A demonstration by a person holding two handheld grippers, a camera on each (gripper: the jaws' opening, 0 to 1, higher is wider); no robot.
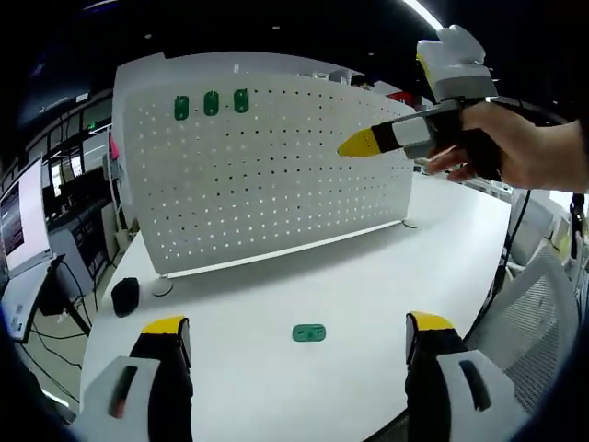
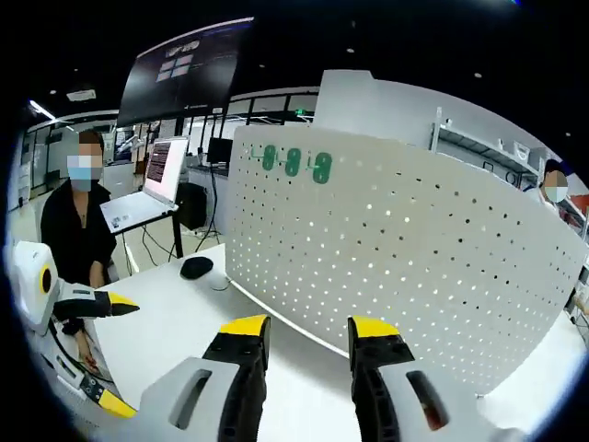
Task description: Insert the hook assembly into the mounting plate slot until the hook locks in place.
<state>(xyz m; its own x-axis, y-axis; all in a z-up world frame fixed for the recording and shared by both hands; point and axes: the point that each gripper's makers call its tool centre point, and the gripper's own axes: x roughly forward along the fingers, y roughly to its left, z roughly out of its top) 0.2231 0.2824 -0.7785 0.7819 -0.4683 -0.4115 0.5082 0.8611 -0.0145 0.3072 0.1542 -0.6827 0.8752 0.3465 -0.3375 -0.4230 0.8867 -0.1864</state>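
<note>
A white pegboard (image 1: 276, 184) stands upright on the white table (image 1: 368, 276). Three green hook pieces (image 1: 211, 103) hang in a row near its top left corner, and I see the same row of hooks (image 2: 293, 163) in the right gripper view. One more green hook piece (image 1: 309, 332) lies flat on the table, ahead of my left gripper (image 1: 297, 324), whose jaws stand wide open around empty air. My right gripper (image 2: 308, 327) is open and empty, facing the pegboard (image 2: 405, 267). A hand holds the right gripper (image 1: 361, 145) high beside the board's right part.
A black mouse-like object (image 1: 125, 295) rests on the table's left end beside the board's foot. A seated person (image 2: 74, 230) and an open laptop (image 2: 152, 189) are beyond the table. An office chair (image 1: 543, 304) stands off the right edge. My left gripper (image 2: 118, 352) shows low at left.
</note>
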